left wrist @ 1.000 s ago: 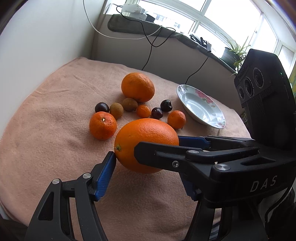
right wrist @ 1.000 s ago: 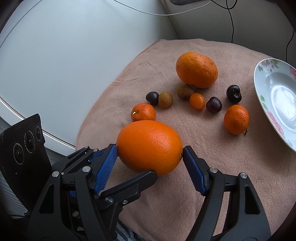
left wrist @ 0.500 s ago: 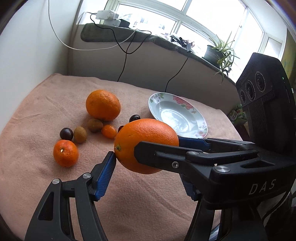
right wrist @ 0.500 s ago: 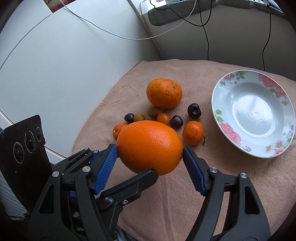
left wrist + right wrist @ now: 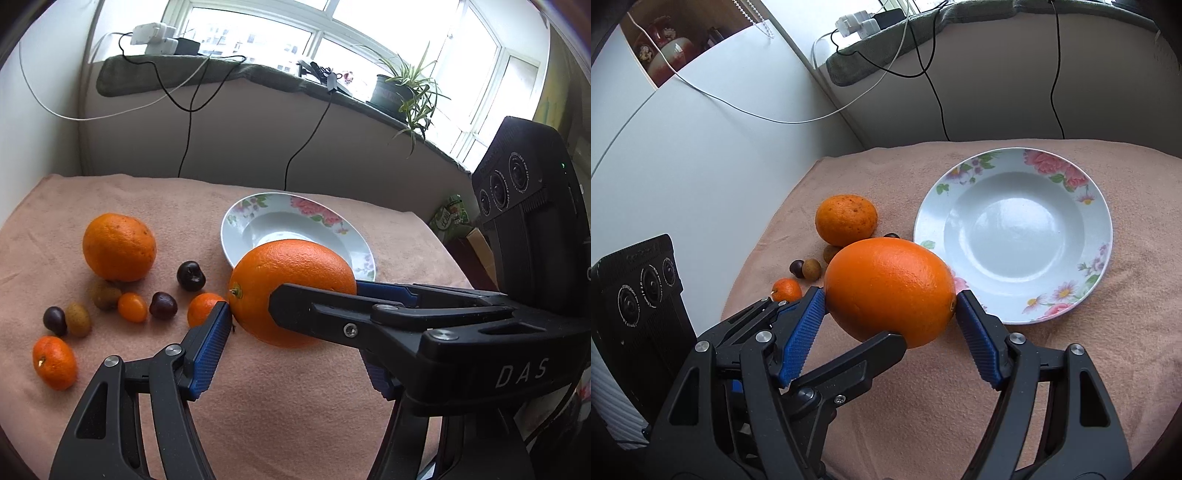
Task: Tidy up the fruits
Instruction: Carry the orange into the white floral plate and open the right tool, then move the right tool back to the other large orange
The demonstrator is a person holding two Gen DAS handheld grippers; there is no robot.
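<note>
Both grippers are shut together on one large orange point(image 5: 291, 288), also in the right wrist view point(image 5: 890, 288), and hold it in the air above the peach cloth. The left gripper point(image 5: 291, 306) and the right gripper point(image 5: 890, 306) each press blue pads against its sides. A white floral plate point(image 5: 1086, 206) lies empty just beyond the orange; it also shows in the left wrist view point(image 5: 277, 218). On the cloth to the left lie a second large orange point(image 5: 118, 245), two small mandarins point(image 5: 55, 362), dark cherries point(image 5: 190, 275), a kumquat point(image 5: 132, 306) and brownish small fruits point(image 5: 77, 319).
The peach cloth point(image 5: 295, 398) covers a table with a white wall point(image 5: 701, 155) at its left. Black and white cables point(image 5: 184, 110) hang from the windowsill behind. A potted plant point(image 5: 406, 88) stands on the sill.
Both grippers have lifted the large orange and carried it right, towards the plate. The loose fruits now sit further left and the plate sits closer.
</note>
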